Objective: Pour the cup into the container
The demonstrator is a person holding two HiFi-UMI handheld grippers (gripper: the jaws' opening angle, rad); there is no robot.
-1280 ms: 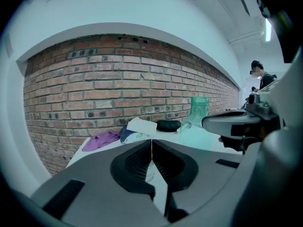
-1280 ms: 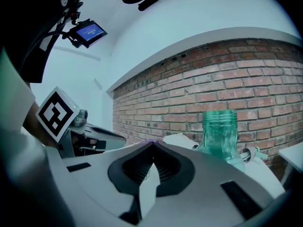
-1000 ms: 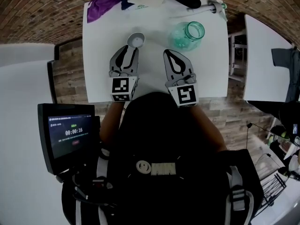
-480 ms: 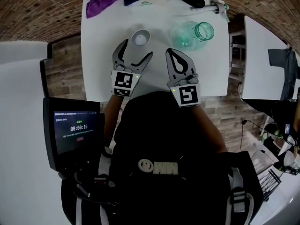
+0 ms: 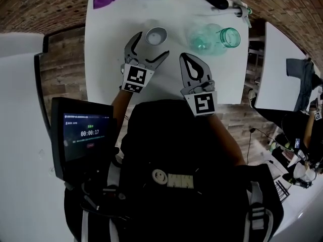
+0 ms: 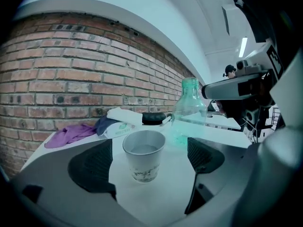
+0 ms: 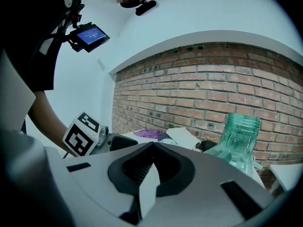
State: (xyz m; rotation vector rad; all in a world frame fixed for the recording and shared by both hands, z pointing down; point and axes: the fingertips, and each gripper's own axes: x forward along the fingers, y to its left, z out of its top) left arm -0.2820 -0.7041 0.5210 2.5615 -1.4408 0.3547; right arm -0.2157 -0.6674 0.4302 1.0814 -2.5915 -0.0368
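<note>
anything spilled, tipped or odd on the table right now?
Nothing stands out. The paper cup stands upright between the jaws of the left gripper, which have just been opening and don't touch it. The green glass container is upright too. No spill visible on the table.

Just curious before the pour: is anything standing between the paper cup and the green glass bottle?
No. In the head view only bare white table separates the paper cup from the green glass bottle.

matt paper cup; glossy glass jar; rough brick wall.
</note>
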